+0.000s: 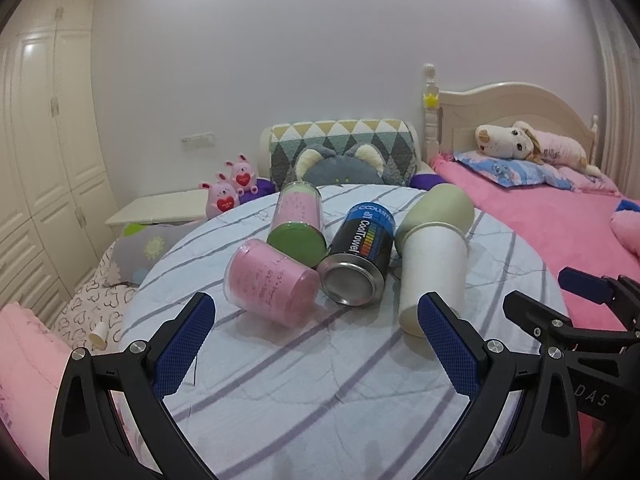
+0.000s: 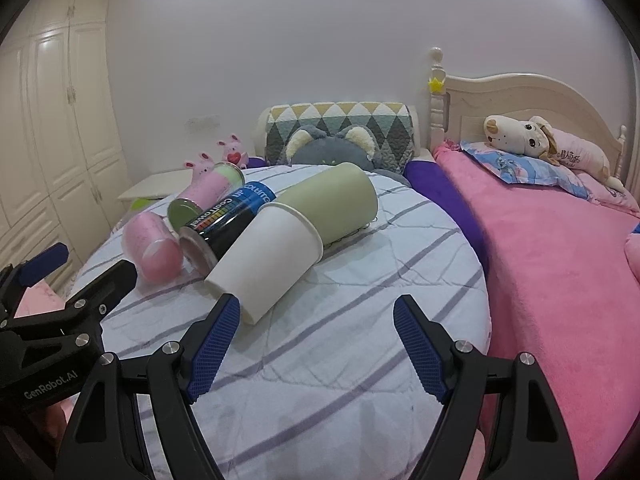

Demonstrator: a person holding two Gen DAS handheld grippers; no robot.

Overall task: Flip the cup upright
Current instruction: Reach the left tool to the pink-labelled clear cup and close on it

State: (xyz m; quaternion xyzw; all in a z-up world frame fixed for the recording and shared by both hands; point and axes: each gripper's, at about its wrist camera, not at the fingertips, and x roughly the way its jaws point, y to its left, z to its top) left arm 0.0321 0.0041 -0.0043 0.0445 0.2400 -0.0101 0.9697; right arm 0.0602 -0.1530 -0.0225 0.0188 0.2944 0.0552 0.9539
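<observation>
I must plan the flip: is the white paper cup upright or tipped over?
Tipped over. The white paper cup lies on its side on the striped table.

The left gripper (image 1: 316,332) hovers low, jaws spread wide, its blue-padded fingers (image 1: 184,344) pointing toward the white cup (image 1: 434,272); its right-hand finger tip sits just in front of that cup's near end. The right gripper (image 2: 316,336) is also spread wide, level beside the left one, and its left-hand finger tip (image 2: 218,334) is close to the same cup's near end.
</observation>
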